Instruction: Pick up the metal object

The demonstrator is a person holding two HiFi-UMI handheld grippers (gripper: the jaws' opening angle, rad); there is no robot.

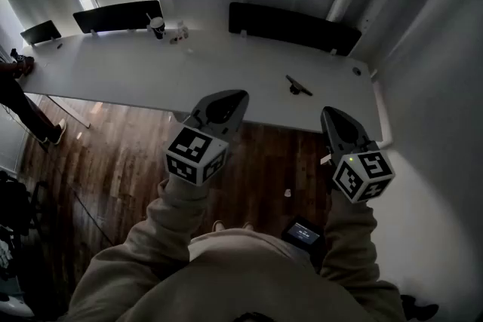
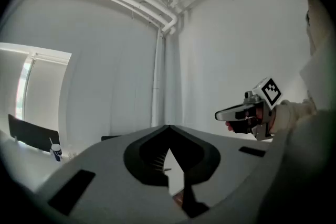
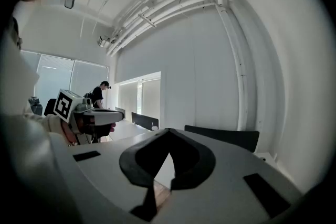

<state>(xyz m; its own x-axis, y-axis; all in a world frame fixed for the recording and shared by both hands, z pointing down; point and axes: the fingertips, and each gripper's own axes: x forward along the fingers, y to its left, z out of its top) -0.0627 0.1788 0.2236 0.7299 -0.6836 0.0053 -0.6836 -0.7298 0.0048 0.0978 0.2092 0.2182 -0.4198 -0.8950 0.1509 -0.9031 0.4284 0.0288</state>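
The metal object [image 1: 298, 86], a small dark piece, lies on the long white table [image 1: 151, 72], towards its right end. Both grippers hover over the wooden floor, short of the table's front edge. My left gripper [image 1: 230, 100] is shut with nothing in it, its tip to the lower left of the object; in the left gripper view its jaws [image 2: 168, 127] meet at the tip. My right gripper [image 1: 336, 117] is also shut and empty, just below and right of the object. The right gripper view shows only its closed jaws [image 3: 169, 131], the walls and the left gripper [image 3: 102, 115].
A cup [image 1: 157, 27] and small items [image 1: 179, 34] stand at the table's far edge. Two dark panels [image 1: 117, 15] [image 1: 294, 26] rise behind it. A person [image 1: 19, 87] stands at the far left. A wall [image 1: 438, 87] closes the right side.
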